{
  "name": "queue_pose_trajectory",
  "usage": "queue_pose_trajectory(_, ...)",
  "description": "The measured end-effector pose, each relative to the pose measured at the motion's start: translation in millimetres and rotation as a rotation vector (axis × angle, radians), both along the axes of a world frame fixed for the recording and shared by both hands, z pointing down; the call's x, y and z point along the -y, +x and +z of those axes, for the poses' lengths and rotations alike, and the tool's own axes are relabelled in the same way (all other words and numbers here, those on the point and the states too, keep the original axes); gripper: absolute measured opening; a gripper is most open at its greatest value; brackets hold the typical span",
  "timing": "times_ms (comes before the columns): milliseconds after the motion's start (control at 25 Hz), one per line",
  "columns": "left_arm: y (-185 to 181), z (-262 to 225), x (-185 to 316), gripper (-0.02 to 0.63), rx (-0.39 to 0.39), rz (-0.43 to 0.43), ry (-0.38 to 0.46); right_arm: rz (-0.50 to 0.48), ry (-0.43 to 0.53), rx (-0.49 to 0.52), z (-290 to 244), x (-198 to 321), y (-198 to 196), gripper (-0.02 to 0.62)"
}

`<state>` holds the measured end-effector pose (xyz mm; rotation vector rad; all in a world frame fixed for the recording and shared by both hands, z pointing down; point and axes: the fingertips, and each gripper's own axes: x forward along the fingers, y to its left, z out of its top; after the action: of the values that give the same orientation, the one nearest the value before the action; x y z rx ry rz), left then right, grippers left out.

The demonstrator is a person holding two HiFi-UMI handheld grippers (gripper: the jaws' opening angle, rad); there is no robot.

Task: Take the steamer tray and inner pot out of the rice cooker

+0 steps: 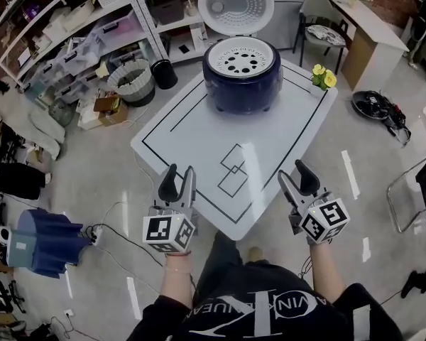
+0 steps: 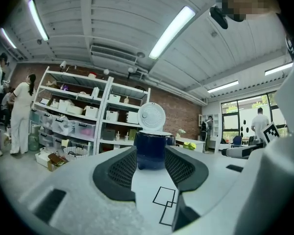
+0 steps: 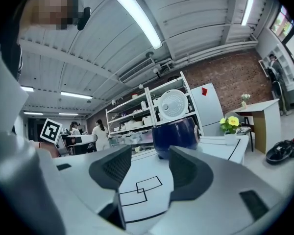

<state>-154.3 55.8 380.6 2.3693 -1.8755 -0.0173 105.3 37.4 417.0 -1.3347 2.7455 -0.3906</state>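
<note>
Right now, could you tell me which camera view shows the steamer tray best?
The head view: it looks down onto the steamer tray, showing its white, hole-dotted face in the rice cooker. The left and right gripper views look level at the cooker's blue side, so at most a thin pale edge shows.

I can't see the inner pot: the steamer tray [image 1: 241,61] covers the rice cooker [image 1: 241,89]. A chair frame [image 1: 390,197] runs off the right edge.
</note>
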Motion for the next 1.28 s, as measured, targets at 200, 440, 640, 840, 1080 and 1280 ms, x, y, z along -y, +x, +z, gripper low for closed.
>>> queue_pose_trajectory(200,-4,-16,61,0.15,-0.005,0.053,0.027,0.034,0.011,0.005,-11,40,-10,0.221)
queue_pose_trajectory(440,-7,-20,120,0.15,-0.012,0.118,0.023,0.072,0.022,-0.009,-21,83,-23,0.221)
queue_pose_trajectory(640,-9,-21,165,0.15,-0.023,0.176,0.01,0.112,0.02,-0.02,-25,116,-34,0.221)
queue_pose_trajectory(840,-9,-21,202,0.15,-0.035,0.233,-0.003,0.142,0.028,-0.042,-33,145,-45,0.221)
queue_pose_trajectory(1080,-8,-23,243,0.15,-0.094,0.281,0.005,0.202,0.056,-0.075,-48,179,-52,0.221)
queue_pose_trajectory(1280,2,-22,266,0.15,-0.104,0.305,-0.011,0.213,0.076,-0.103,-56,207,-57,0.219)
